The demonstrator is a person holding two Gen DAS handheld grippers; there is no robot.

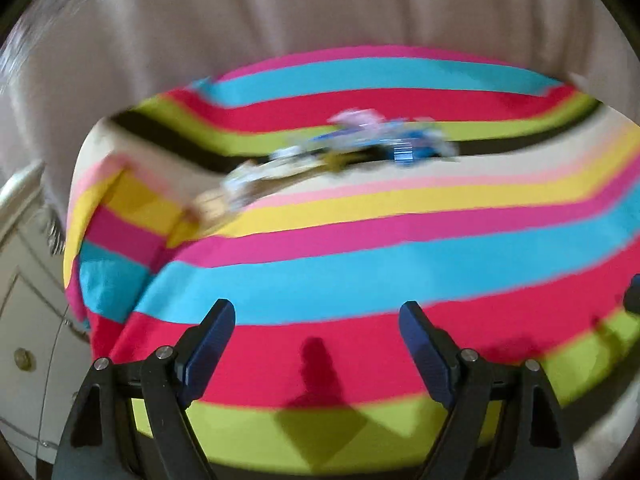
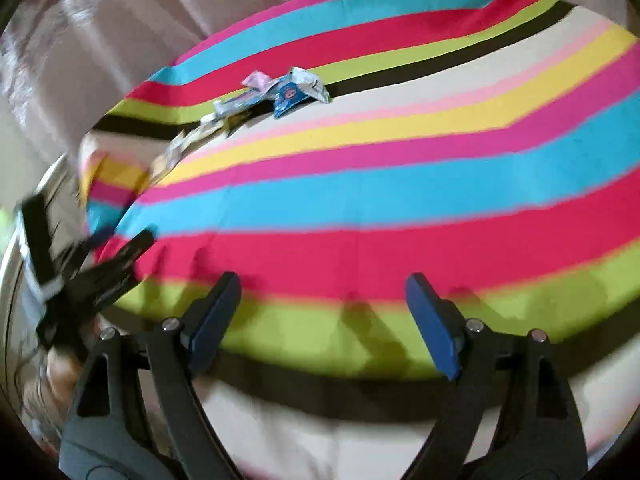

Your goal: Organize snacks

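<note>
Both empty: left gripper [image 1: 316, 344] and right gripper [image 2: 322, 320], jaws apart; snack packets [image 2: 276, 94] far ahead risk scattering under a hasty grab.

the snack packets [image 1: 360, 140] are smeared by motion in the left wrist view, so neither their number nor their print can be read. in the right wrist view the left gripper [image 2: 100, 256] is a dark blur at the left edge, its jaws unreadable there. the striped cloth [image 2: 400, 200] runs out past the right edge.
</note>
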